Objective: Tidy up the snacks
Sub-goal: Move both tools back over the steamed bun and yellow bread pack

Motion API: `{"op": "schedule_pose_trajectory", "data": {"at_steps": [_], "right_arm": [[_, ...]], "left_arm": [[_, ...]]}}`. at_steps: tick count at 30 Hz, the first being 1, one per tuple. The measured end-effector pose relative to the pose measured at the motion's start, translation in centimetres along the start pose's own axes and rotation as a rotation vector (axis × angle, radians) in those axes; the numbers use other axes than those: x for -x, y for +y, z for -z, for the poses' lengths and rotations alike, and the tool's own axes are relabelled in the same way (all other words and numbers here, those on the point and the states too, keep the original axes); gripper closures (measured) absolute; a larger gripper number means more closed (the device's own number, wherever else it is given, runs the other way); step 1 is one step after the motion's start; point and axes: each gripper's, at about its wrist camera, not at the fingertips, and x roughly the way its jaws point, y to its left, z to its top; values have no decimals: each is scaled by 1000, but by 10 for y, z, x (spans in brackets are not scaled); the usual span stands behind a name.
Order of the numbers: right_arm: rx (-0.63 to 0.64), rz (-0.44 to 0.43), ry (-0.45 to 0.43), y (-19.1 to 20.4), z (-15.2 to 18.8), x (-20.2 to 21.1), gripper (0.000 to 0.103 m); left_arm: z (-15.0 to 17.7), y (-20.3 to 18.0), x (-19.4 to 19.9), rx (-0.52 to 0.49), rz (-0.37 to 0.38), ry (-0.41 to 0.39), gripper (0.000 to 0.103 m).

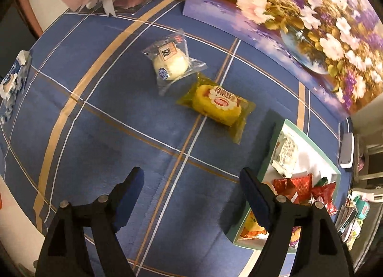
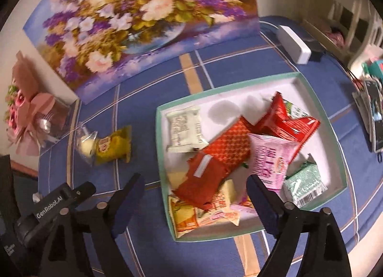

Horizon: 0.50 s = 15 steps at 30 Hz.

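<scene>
- The green-rimmed tray (image 2: 165, 118), centre-right of the right wrist view, already holds a heap of snack packets.
- The yellow cake packet (image 1: 216, 105) and the clear bun packet (image 1: 171, 62) lie touching at centre frame, outside it.
- The left gripper (image 1: 191, 195) and right gripper (image 2: 195, 195) are both spread and empty.
- I'd centre on the yellow packet's middle, avoiding its crinkly ends.
- Labels are blurred; the tray's lower corner is hidden.

Flower painting (image 2: 134, 25), pink bouquet (image 2: 26, 118), white box (image 2: 295, 45)

Blue plaid tablecloth (image 1: 100, 133); floral painting (image 2: 134, 25) against wall.
</scene>
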Motion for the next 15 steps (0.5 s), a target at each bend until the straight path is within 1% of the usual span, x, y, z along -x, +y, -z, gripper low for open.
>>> {"op": "schedule_pose_trajectory", "data": {"at_steps": [4, 9, 15], "right_arm": [[42, 2, -7, 13, 3, -2, 1], [97, -5, -30, 26, 5, -3, 0], [125, -21, -59, 41, 6, -5, 0]], "left_arm": [[-3, 8, 5, 19, 5, -7, 20], [-8, 17, 5, 42, 3, -9, 20], [-15, 36, 6, 96, 5, -13, 20]]}}
